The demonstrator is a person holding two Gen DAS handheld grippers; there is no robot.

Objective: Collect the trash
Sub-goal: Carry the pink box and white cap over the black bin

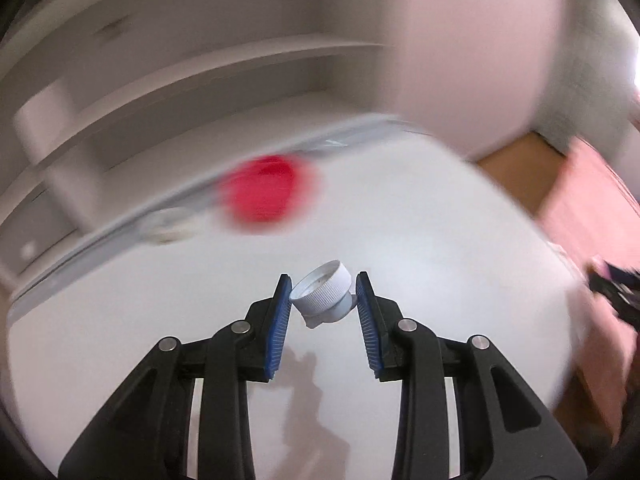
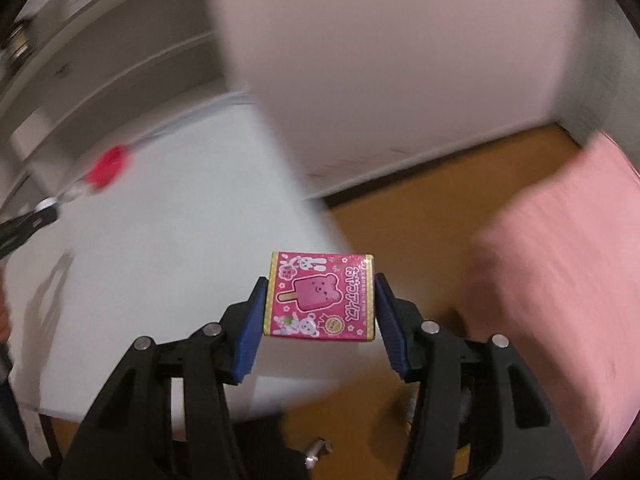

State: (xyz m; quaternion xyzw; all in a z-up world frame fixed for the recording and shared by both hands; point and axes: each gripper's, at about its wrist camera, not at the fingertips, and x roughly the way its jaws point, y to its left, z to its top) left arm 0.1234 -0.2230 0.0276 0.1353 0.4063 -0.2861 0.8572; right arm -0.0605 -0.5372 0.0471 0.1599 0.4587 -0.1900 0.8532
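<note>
My left gripper (image 1: 323, 290) is shut on a white ribbed bottle cap (image 1: 323, 295), held tilted between the blue pads above the white table (image 1: 400, 240). My right gripper (image 2: 319, 295) is shut on a small pink candy box (image 2: 320, 296) printed with an ice-pop bear, held over the table's right edge. A blurred red round object (image 1: 262, 188) lies near the table's far edge; it also shows in the right wrist view (image 2: 109, 168). The left gripper shows at the far left of the right wrist view (image 2: 36, 218).
A pink fabric-covered block (image 2: 560, 288) stands to the right on the brown floor (image 2: 420, 184). White shelving (image 1: 200, 80) and a white wall panel (image 2: 380, 60) rise behind the table. A small clear item (image 1: 168, 226) lies left of the red object.
</note>
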